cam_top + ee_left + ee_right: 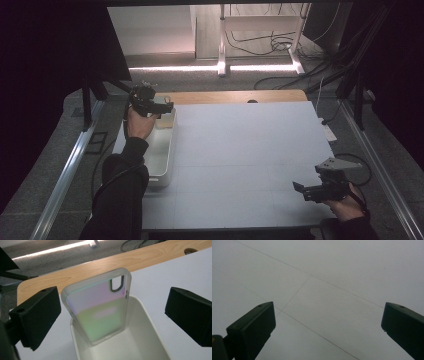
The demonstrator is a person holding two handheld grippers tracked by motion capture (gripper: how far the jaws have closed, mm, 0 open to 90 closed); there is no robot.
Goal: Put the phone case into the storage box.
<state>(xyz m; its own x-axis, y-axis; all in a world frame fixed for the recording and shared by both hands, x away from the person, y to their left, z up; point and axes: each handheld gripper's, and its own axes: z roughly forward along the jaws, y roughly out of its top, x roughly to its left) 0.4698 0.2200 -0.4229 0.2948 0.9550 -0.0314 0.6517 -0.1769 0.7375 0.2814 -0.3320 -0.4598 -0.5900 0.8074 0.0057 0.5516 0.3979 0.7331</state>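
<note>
Frosted, see-through plastic forms the rim of a phone case, its back shimmering pink above and pale green below, with a dark-edged camera cutout near one top corner. It leans tilted inside the white bin at the left edge of the table, lower end resting in the bin. From the high view the case is hard to make out. The left gripper hovers above it, jaws spread wide apart. The right gripper, also released, hangs over bare white tabletop.
</note>
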